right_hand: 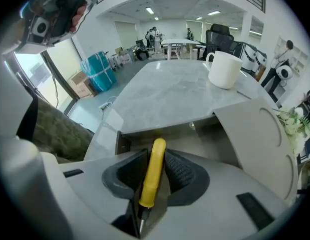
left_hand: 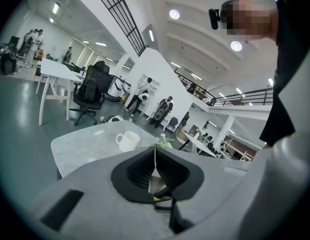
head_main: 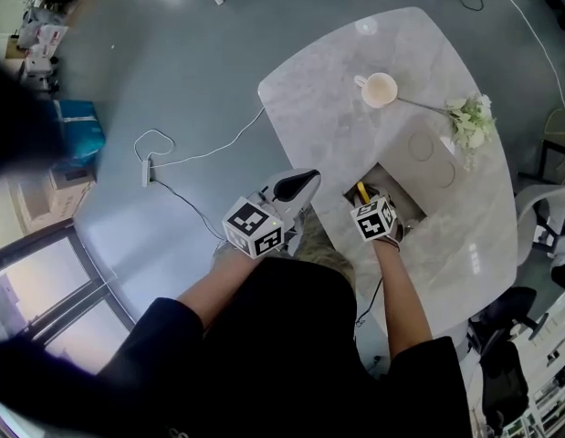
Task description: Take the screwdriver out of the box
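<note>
The screwdriver (head_main: 362, 191) has a yellow handle and stands steeply in the box (head_main: 408, 199), a recess sunk into the marble table (head_main: 337, 108). My right gripper (head_main: 367, 201) points down into that recess. In the right gripper view its two black pads close on the sides of the screwdriver's (right_hand: 153, 171) handle, whose metal shaft runs back toward the camera. My left gripper (head_main: 309, 177) hovers at the table's near edge, left of the box. In the left gripper view the left gripper (left_hand: 155, 156) is shut with its pads meeting and nothing between them.
The box's lid (head_main: 434, 160) lies open on the table just beyond the recess. A white mug (head_main: 380, 89) stands farther back, with a sprig of white flowers (head_main: 471, 121) to its right. A power strip and cable (head_main: 150, 164) lie on the floor at the left.
</note>
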